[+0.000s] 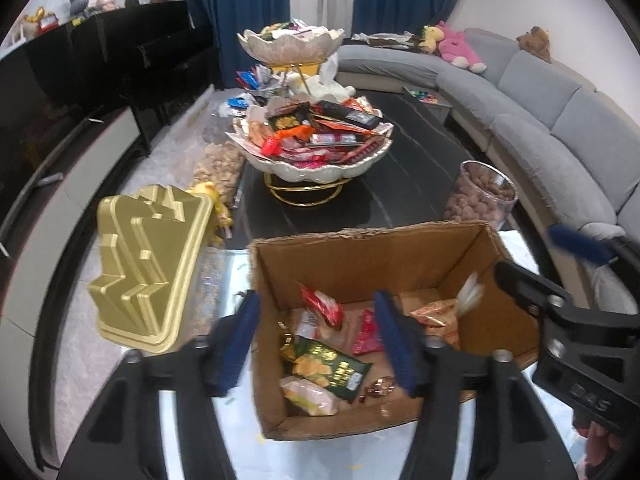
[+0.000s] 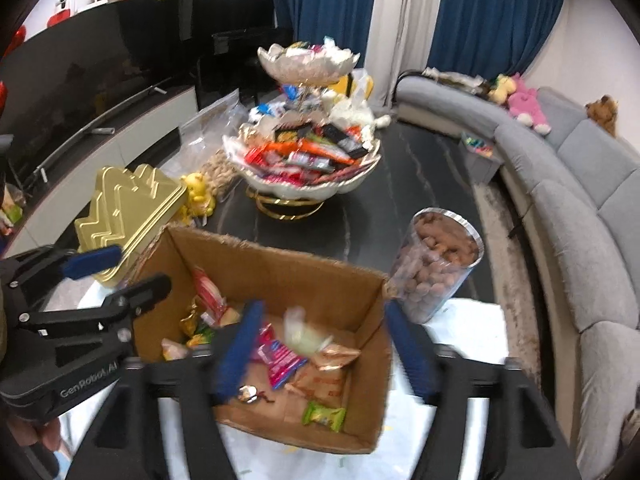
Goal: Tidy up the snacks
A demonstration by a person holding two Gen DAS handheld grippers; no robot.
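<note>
- Hovering over cardboard box [image 1: 372, 256]: left hand-held gripper [image 1: 320, 344], jaws parted, empty.
- Right hand-held gripper [image 2: 324, 348]: parted, empty; pale packet [image 2: 304, 332] blurred between its fingers.

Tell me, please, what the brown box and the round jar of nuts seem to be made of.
The brown box: corrugated cardboard, matte, with frayed torn top edges. The round jar: clear, probably plastic or glass, since the nuts show through its wall; its rim looks shiny.

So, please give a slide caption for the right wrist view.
Open right gripper above a cardboard box of snack packets, with a pale packet blurred between its fingers.
</note>
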